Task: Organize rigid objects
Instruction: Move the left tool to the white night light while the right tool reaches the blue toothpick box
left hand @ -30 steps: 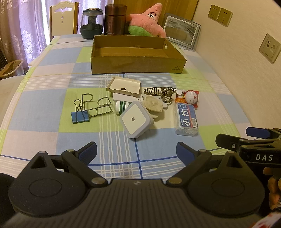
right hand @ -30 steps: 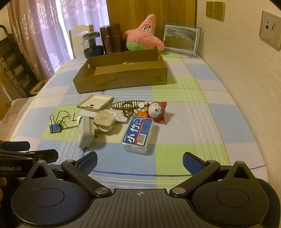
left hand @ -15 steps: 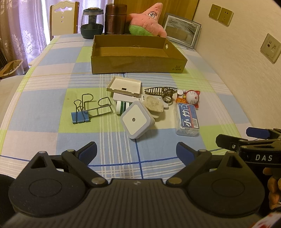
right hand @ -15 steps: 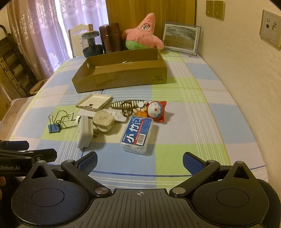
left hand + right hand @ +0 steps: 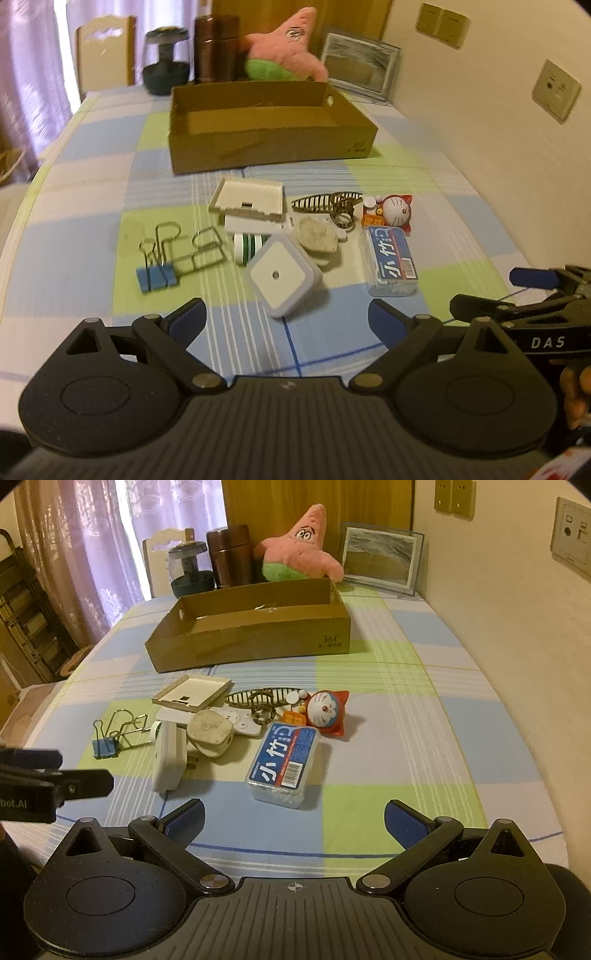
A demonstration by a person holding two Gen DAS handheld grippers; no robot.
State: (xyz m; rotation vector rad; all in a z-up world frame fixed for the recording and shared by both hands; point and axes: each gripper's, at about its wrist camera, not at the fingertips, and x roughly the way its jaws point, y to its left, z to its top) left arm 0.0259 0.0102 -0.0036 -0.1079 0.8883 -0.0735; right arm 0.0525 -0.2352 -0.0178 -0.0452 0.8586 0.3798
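A pile of small objects lies mid-table: a white square night light [image 5: 281,276] [image 5: 169,757], a clear box with a blue label [image 5: 392,261] [image 5: 283,763], a blue binder clip [image 5: 157,277] [image 5: 105,748], a beige tray [image 5: 248,196] [image 5: 192,696], a round beige plug [image 5: 317,239] [image 5: 211,732], a brown hair clip [image 5: 327,202] and a Doraemon toy [image 5: 397,213] [image 5: 327,712]. An open cardboard box [image 5: 273,147] [image 5: 251,646] stands behind them. My left gripper [image 5: 286,321] is open and empty, just short of the night light. My right gripper [image 5: 293,818] is open and empty, just short of the clear box.
At the table's far end stand a pink Patrick plush [image 5: 301,552], a brown canister [image 5: 229,555], a dark jar [image 5: 190,568] and a framed picture [image 5: 380,563]. A wall runs along the right side. A chair [image 5: 105,48] stands beyond the table.
Both grippers have moved forward toward the pile, so the objects look closer. Nothing on the table has moved.
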